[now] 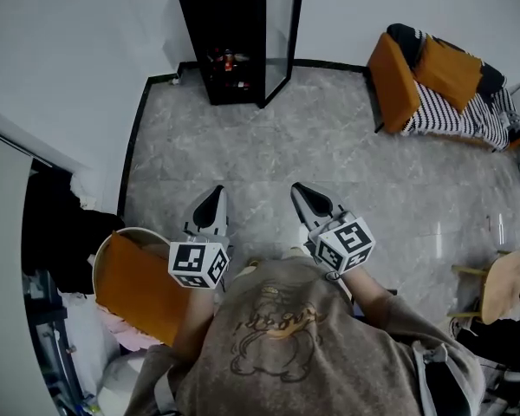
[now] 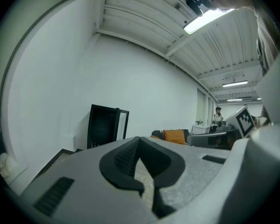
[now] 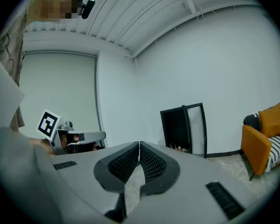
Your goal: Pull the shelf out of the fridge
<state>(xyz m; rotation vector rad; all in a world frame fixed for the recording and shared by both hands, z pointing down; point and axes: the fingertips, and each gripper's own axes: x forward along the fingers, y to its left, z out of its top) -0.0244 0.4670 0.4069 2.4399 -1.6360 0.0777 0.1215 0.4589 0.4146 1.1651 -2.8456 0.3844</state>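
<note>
Plainly nothing is in hand yet; the left gripper and right gripper are both pressed together on nothing, held out roughly level, probably just carried for the approach; the fridge stands well apart across the floor against the wall, its glass door swung open; its dark inside hides the shelf, with only small items showing low down.

Both arms bent & held out in front of torso, L gripper & R gripper side by side but apart, each pointing fwd approx level w/ slight downward tilt, jaws pressed together, empty.
</note>
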